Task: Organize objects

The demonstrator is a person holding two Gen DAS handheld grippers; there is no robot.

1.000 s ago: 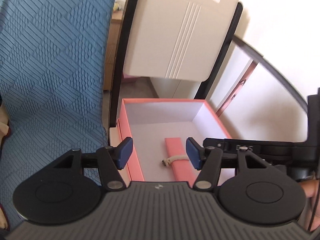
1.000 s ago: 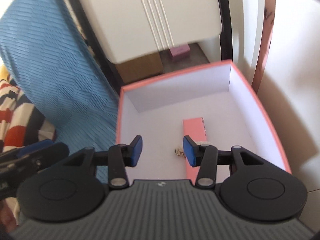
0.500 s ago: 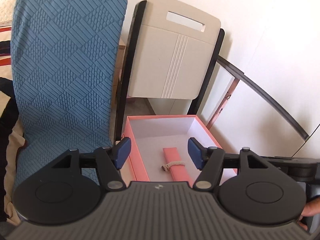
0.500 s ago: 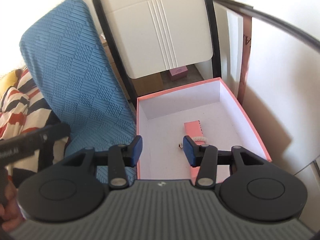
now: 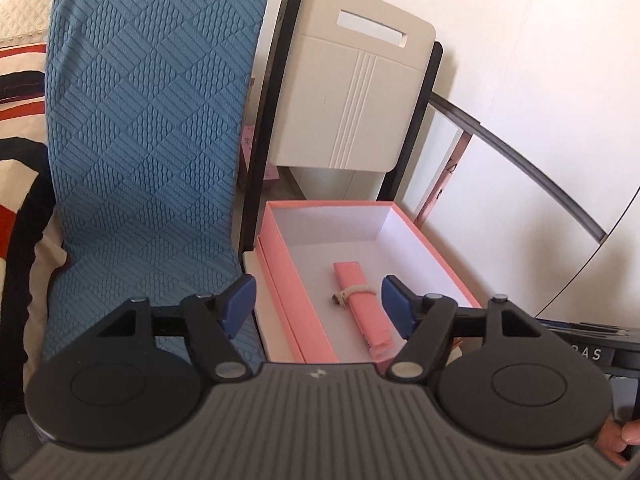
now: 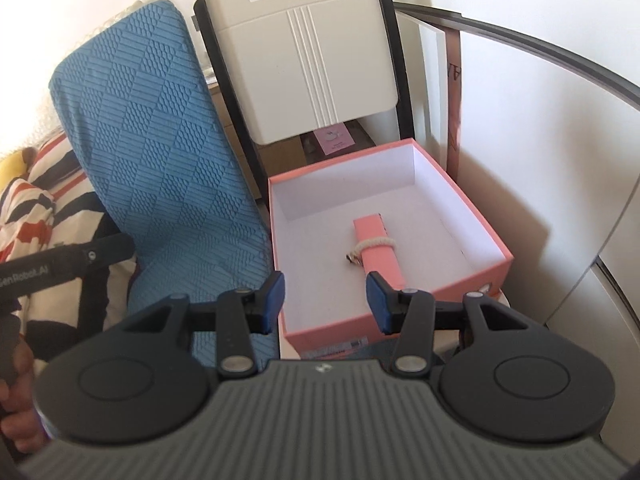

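Tilting down toward the open pink box (image 5: 280, 280), the left tool (image 5: 316, 300) hangs above its near edge with jaws opening wide and nothing between them, while the right tool (image 6: 325, 298) hovers likewise, its jaws parted moderately and empty. A rolled pink pouch (image 6: 378, 246) tied with pale cord lies on the box floor at twelve o'clock from both tools, apart from the blue pads (image 6: 274, 300). Only fingertips (image 5: 624, 436) of the gripping hands show at the frame edges, and the box's support is hidden; a blue textured cushion (image 5: 148, 140) stands at ten o'clock.
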